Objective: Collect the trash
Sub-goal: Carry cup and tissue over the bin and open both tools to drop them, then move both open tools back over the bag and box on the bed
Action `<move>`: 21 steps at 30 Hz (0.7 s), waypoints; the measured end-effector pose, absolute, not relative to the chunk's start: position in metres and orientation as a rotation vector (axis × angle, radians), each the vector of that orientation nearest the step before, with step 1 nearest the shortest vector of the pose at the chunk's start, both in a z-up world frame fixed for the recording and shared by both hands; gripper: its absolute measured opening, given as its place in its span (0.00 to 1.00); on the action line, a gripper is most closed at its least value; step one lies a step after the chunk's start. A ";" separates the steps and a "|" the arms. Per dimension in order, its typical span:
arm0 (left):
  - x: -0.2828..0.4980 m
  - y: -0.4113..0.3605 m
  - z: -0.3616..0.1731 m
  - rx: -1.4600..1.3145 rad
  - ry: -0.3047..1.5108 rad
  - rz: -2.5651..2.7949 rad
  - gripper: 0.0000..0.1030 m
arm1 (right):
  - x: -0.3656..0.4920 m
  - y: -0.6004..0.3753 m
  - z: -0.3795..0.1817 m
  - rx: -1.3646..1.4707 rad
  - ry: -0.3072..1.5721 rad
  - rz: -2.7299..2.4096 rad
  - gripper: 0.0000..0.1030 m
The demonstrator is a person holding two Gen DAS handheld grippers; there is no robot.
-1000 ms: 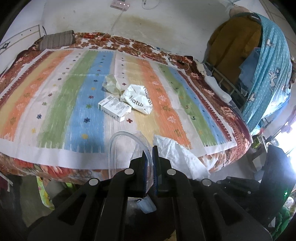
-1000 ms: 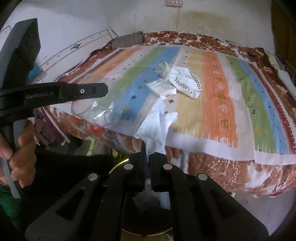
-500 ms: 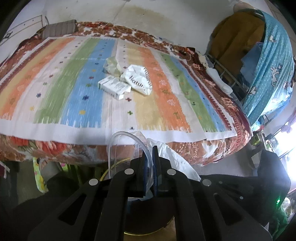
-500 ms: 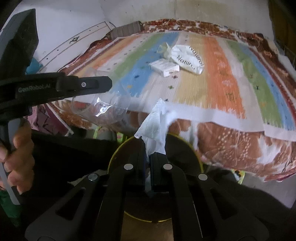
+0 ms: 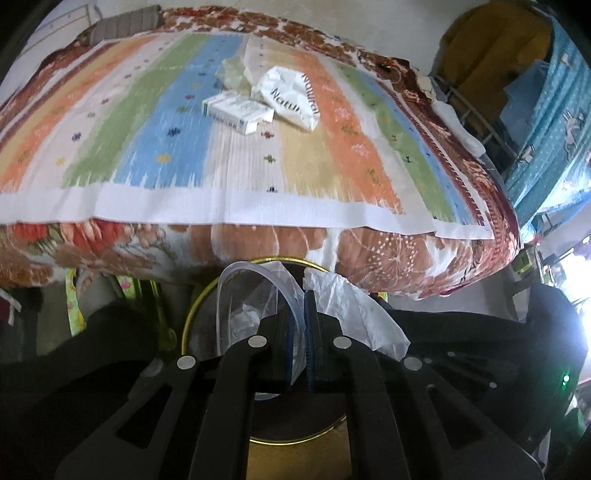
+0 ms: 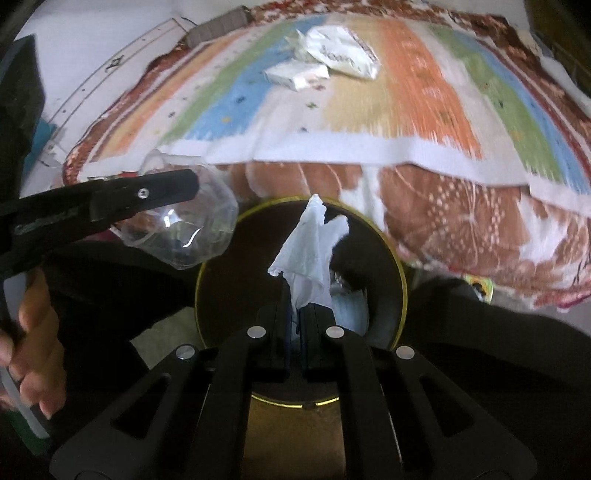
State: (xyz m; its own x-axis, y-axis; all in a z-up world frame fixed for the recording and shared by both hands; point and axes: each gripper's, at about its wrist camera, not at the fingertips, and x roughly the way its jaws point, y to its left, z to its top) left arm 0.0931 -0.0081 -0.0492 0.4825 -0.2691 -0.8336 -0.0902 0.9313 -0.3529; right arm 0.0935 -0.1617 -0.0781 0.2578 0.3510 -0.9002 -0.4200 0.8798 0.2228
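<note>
My left gripper (image 5: 300, 314) is shut on a clear plastic cup (image 5: 255, 295) and holds it over a dark round bin with a yellow rim (image 5: 192, 306). My right gripper (image 6: 294, 314) is shut on a crumpled white tissue (image 6: 310, 251) above the same bin (image 6: 400, 266). The cup (image 6: 184, 229) and the left gripper (image 6: 110, 201) also show in the right wrist view. A white box (image 5: 236, 109), a white "Natural" bag (image 5: 291, 96) and a pale crumpled wrapper (image 5: 232, 72) lie on the striped bed cover (image 5: 147, 147).
The bed edge with its floral sheet (image 5: 406, 258) hangs just beyond the bin. Blue spotted cloth (image 5: 546, 129) and a metal rack stand to the right. Some trash (image 6: 347, 295) lies inside the bin. A grey pillow (image 5: 125, 24) lies at the far end.
Both grippers have moved back from the bed and down, carrying the cup and the tissue from over the bed's edge to above the bin's opening.
</note>
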 end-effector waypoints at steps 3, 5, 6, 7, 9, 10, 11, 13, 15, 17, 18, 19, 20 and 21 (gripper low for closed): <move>0.094 -0.005 -0.058 -0.388 1.089 -0.088 0.04 | 0.097 -0.164 -0.084 -0.042 1.232 0.513 0.03; 0.099 -0.002 -0.065 -0.402 1.111 -0.069 0.04 | 0.097 -0.163 -0.088 -0.042 1.253 0.509 0.04; 0.100 -0.001 -0.068 -0.414 1.118 -0.066 0.04 | 0.098 -0.162 -0.091 -0.044 1.267 0.511 0.04; 0.102 0.000 -0.071 -0.427 1.124 -0.068 0.08 | 0.097 -0.160 -0.094 -0.047 1.284 0.513 0.04; 0.104 0.000 -0.076 -0.450 1.133 -0.080 0.31 | 0.097 -0.161 -0.096 -0.050 1.286 0.505 0.26; 0.105 0.001 -0.077 -0.452 1.128 -0.071 0.46 | 0.097 -0.161 -0.094 -0.050 1.279 0.499 0.32; 0.105 0.002 -0.077 -0.448 1.121 -0.056 0.49 | 0.098 -0.162 -0.092 -0.046 1.270 0.494 0.41; 0.106 0.005 -0.076 -0.450 1.116 -0.039 0.51 | 0.099 -0.164 -0.091 -0.033 1.265 0.492 0.43; 0.106 0.010 -0.075 -0.471 1.111 -0.033 0.54 | 0.100 -0.165 -0.090 -0.019 1.267 0.493 0.47; 0.106 0.014 -0.074 -0.480 1.109 -0.028 0.58 | 0.101 -0.166 -0.088 -0.018 1.256 0.492 0.51; 0.106 0.017 -0.073 -0.490 1.107 -0.027 0.58 | 0.101 -0.166 -0.086 -0.018 1.252 0.494 0.53; 0.106 0.018 -0.073 -0.496 1.106 -0.026 0.59 | 0.101 -0.166 -0.086 -0.018 1.248 0.497 0.53; 0.105 0.019 -0.072 -0.502 1.105 -0.026 0.60 | 0.101 -0.166 -0.084 -0.019 1.242 0.498 0.55; 0.105 0.021 -0.070 -0.509 1.101 -0.025 0.60 | 0.101 -0.165 -0.083 -0.021 1.237 0.499 0.58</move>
